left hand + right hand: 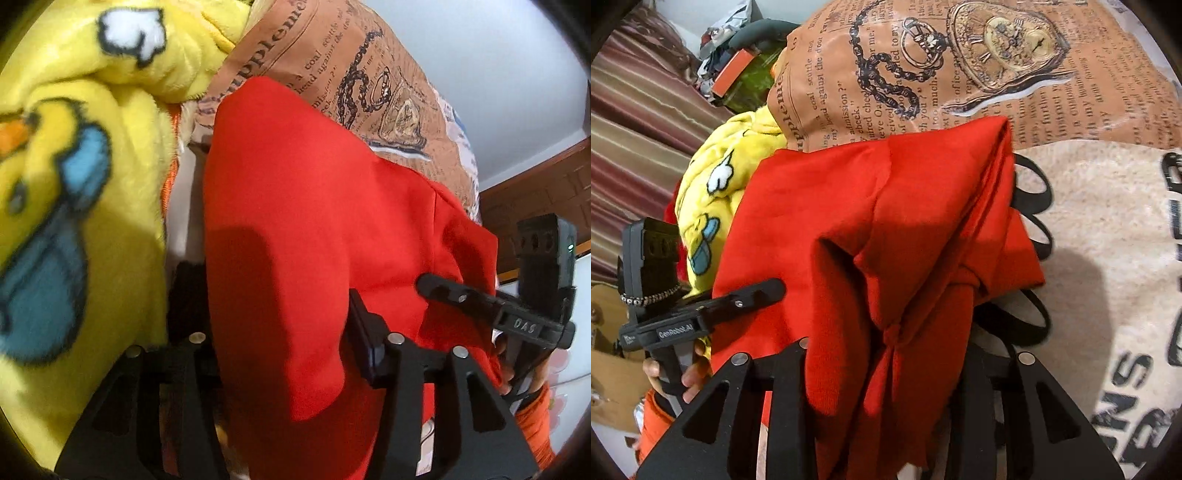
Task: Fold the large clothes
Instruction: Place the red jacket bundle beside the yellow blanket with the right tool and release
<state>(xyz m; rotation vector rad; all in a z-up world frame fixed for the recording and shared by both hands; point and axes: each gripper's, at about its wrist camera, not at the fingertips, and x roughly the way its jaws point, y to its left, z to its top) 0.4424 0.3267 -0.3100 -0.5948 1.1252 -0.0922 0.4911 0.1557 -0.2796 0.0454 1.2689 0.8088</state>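
Note:
A red garment (pixel 314 192) lies folded in a thick bundle on a soft surface, seen from both sides. My left gripper (pixel 269 280) stands around its near fold with the jaws apart and the cloth hanging loosely between them. In the right wrist view one left fingertip (pixel 768 290) rests on top of the red cloth (pixel 849 206). My right gripper (pixel 890 332) is shut on a bunched, pinched ridge of the garment. One of its fingers (pixel 436 286) shows against the garment's right side in the left wrist view.
A yellow fleece with duck prints (pixel 74 184) bunches left of the garment. A brown newsprint-patterned pillow (pixel 960 74) lies behind it. A beige cloth with black lettering (pixel 1108 258) and black straps (pixel 1034 192) lie to the right. A hand in an orange sleeve (pixel 683 376) holds the left gripper.

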